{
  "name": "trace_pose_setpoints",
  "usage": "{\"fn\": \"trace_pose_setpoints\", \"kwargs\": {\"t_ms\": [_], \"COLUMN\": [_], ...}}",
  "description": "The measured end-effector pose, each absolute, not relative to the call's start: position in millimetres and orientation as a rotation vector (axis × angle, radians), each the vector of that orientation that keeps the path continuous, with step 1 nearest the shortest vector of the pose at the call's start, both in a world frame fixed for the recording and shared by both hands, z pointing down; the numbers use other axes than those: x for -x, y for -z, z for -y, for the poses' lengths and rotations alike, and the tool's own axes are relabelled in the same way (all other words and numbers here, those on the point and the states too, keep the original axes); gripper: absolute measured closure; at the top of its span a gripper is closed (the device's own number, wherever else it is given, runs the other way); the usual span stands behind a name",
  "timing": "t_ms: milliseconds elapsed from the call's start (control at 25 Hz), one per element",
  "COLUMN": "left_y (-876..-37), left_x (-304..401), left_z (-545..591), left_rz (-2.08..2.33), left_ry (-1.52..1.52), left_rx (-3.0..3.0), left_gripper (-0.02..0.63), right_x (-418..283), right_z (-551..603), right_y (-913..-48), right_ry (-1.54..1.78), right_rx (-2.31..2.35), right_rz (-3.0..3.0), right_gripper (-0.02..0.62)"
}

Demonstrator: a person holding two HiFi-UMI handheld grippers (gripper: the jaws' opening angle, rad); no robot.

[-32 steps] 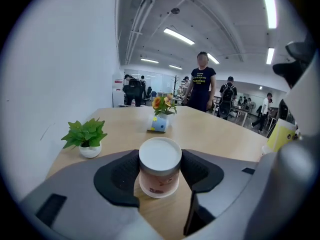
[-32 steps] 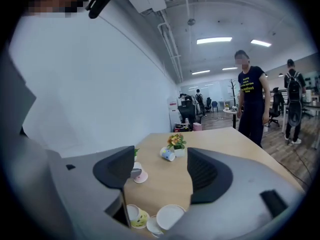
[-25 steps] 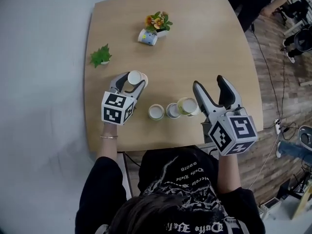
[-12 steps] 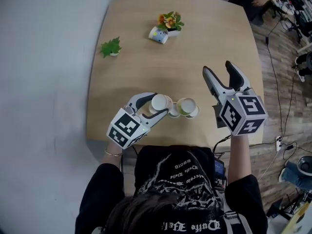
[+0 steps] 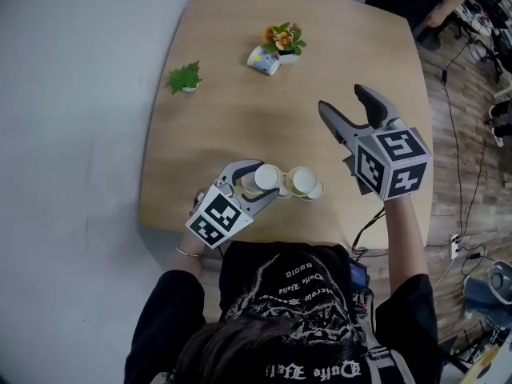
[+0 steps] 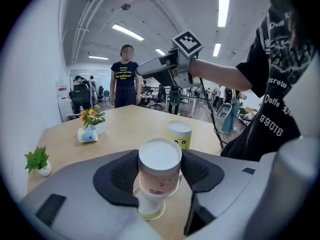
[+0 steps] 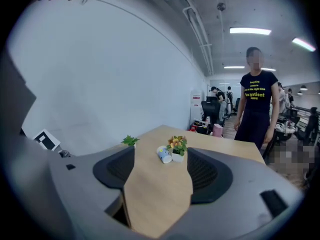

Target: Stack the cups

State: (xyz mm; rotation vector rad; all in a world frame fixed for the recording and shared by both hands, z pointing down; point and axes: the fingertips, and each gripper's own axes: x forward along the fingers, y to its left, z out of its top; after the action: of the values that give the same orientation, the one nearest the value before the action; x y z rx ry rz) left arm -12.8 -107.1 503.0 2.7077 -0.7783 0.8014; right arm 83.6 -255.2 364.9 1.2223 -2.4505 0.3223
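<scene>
Jaws of the left gripper (image 5: 266, 181) are gripping a paper cup (image 6: 159, 166) at about half opening, holding it right over another cup (image 6: 149, 208) just beside the yellow cup (image 5: 302, 181) on the counter (image 5: 240, 118). Beyond the yellow cup, the right gripper (image 5: 342, 101) is hovering, jaws wide apart and empty.

Gothic "Duffe" on black T-shirt (image 6: 281, 104), other lettering unreadable
</scene>
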Motion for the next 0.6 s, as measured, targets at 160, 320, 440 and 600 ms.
{"fn": "trace_pose_setpoints", "kwargs": {"t_ms": [160, 320, 440, 600], "left_y": [-504, -490, -480, -452], "left_x": [13, 17, 25, 57], "left_z": [106, 107, 107, 112], "left_rz": [0.758, 0.764, 0.780, 0.900], "left_ry": [-0.769, -0.666, -0.547, -0.337], "left_rx": [-2.668, -2.634, -2.588, -2.520], "left_gripper": [0.239, 0.187, 0.155, 0.155], "right_x": [-68, -42, -19, 13], "right_z": [268, 284, 306, 333], "right_y": [-377, -393, -410, -449], "right_ry": [-0.310, -0.269, -0.227, -0.203], "right_rx": [-1.097, -0.917, -0.799, -0.699], "right_rz": [2.450, 2.472, 2.494, 2.468], "right_gripper": [0.250, 0.250, 0.250, 0.250]}}
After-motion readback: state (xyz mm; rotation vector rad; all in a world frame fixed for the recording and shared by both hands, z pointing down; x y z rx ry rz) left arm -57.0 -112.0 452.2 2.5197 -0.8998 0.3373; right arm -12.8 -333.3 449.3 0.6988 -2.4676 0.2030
